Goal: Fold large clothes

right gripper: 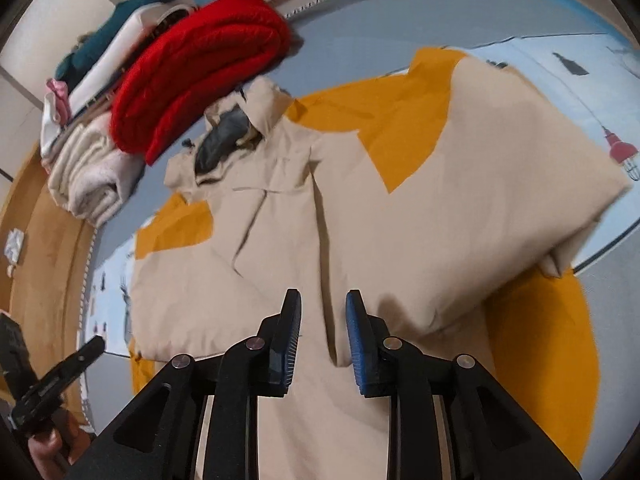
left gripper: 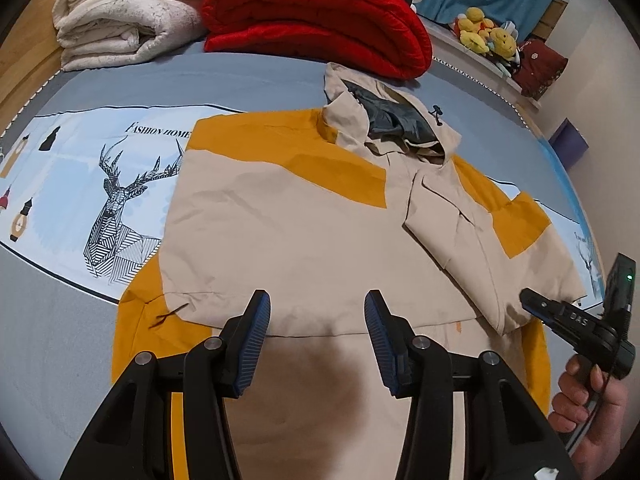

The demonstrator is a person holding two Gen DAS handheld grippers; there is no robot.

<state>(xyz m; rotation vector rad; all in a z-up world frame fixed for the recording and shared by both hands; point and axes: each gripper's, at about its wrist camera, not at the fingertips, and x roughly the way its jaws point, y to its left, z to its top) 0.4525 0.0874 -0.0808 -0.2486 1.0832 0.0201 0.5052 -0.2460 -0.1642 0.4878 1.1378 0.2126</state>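
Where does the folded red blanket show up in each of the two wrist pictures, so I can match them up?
Left wrist view: the red blanket sits at the top centre, just beyond the jacket's hood.
Right wrist view: the red blanket lies upper left, tilted, again touching the hood end of the jacket.
Shared landmark: the dark grey hood lining, right beside the blanket in both.
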